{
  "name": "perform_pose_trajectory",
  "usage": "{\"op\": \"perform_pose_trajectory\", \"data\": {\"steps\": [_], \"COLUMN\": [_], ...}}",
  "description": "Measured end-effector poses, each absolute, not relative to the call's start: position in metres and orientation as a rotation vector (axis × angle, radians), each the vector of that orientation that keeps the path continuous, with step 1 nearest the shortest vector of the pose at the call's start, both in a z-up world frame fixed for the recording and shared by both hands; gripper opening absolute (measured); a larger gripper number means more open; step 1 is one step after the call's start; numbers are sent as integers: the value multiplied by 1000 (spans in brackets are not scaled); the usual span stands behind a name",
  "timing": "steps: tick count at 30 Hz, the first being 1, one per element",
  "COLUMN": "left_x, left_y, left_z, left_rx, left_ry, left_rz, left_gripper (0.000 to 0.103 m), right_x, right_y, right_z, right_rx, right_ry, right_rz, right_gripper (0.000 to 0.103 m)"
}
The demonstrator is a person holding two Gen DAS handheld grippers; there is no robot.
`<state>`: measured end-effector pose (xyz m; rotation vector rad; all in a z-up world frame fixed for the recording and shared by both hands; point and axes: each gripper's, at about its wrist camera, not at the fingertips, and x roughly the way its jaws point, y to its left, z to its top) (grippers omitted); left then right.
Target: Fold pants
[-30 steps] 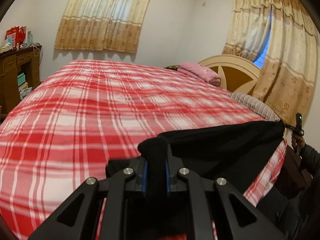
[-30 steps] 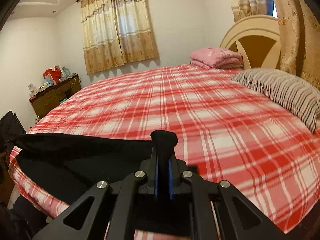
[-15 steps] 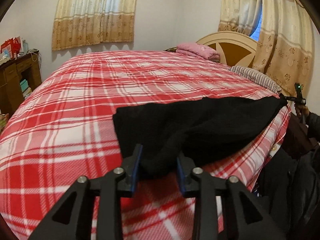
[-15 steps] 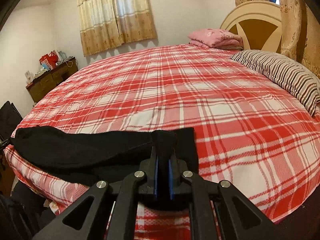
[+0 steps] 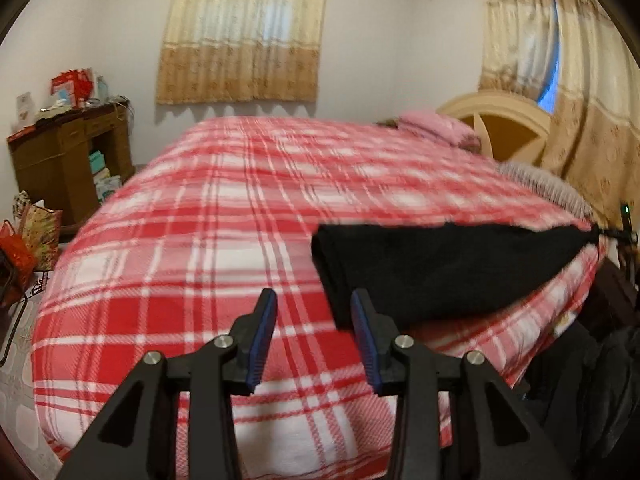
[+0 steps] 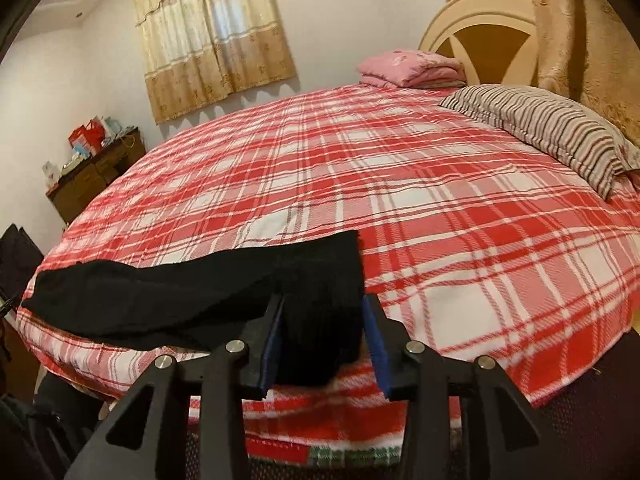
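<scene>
Both claws stand part open with nothing gripped: the left claw (image 5: 314, 334) has just been opening and now frames only bedspread, its right pad just beside the near corner of the black knitted pants (image 5: 436, 268) without pressing on it, while the right claw (image 6: 324, 342) has also just been opening and stands with the other end of the cloth loose between its blue pads (image 6: 374, 340), which do not appear to press on it. The pants lie as a long, doubled-over strip along the near edge of the bed, on the red-and-white plaid bedspread (image 6: 440, 208), with one end near each claw and the rest of the bed bare apart from a striped pillow (image 6: 560, 132) and a folded pink blanket (image 6: 408, 68) at the headboard. As a judgement, this garment is light, soft and limp; it sags wherever it is unsupported and holds no shape of its own, so a lifted end will drag the middle along. The knit looks thick and grippy rather than slick, so a pinch through all layers should hold. Good places to take hold are the two corners of one short end, pinching every layer together, then carrying that end over to the other. A shallow pinch risks catching only the top layer, or the bedspread beneath.
</scene>
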<state>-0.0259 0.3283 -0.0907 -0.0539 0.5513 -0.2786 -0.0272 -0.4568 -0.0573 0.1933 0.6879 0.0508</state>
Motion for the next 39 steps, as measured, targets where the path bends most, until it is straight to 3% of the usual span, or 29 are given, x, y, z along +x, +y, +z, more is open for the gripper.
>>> {"op": "perform_pose_trajectory", "data": {"steps": [5,11,21,25,30,39], "left_x": [-11,16,36,35,43,45], "left_y": [290,231,169,155,148,144], "left_z": [-71,-67,-86,-93,-100,-99], "left_rx": [-33,-12,27,61,66,71], "left_ry": [511,506,593,623,653,638], "left_rz": [-336,-464,-579,-606,-624,-620], "left_gripper": [48,48,48,54,54,54], "right_x": [-39,-33,41,15,-14,12], "right_y": [-474,-502,-480,-446,-425,-458], "right_z": [-44,-21,-40,-43,-58,-51], "right_rx": [265,370,379,257,120,248], "right_ry": [643,602,864,900,973,900], "right_rz": [23,-7,49,153,144,29], "right_gripper": [42,44,44,44,44,44]}}
